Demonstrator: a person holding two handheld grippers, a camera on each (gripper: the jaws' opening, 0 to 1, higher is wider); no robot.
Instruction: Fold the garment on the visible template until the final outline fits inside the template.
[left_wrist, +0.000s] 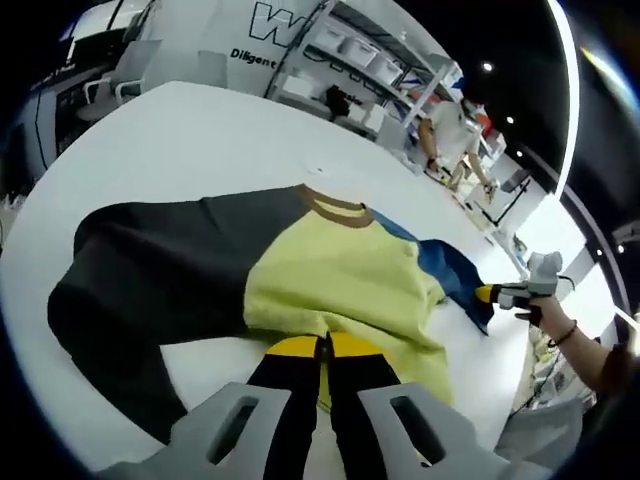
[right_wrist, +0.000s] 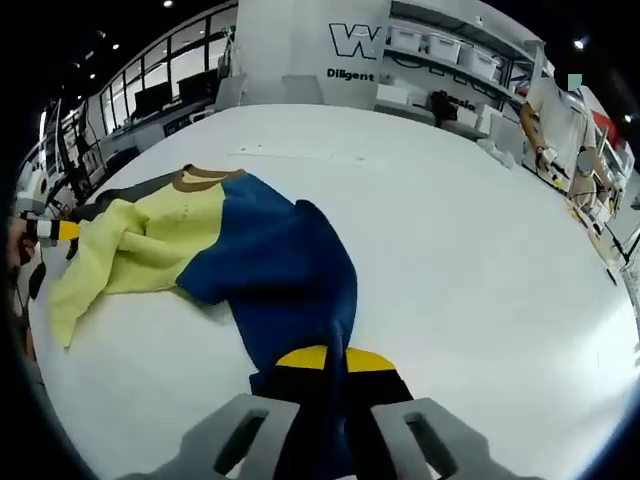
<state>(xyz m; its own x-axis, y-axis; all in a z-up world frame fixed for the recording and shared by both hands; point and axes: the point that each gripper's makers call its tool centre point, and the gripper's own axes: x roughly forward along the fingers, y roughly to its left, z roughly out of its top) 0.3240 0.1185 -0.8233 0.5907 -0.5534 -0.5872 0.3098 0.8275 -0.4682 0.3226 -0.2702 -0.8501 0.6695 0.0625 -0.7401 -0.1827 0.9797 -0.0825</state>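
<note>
Meanwhile, one garment (left_wrist: 300, 270) of yellow, black and blue panels is spread on one white table (right_wrist: 470, 230). Its yellow hem is pinched between the closed left gripper (left_wrist: 326, 352) jaws; its blue sleeve is clamped by the right gripper (right_wrist: 335, 368).

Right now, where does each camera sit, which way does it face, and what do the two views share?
Left gripper view: rides the left gripper, shut on the garment's yellow edge, facing across the white table; right gripper and a hand show.
Right gripper view: rides the right gripper, shut on the blue sleeve, facing the shelves.
Shared: garment, table, shelves.
</note>
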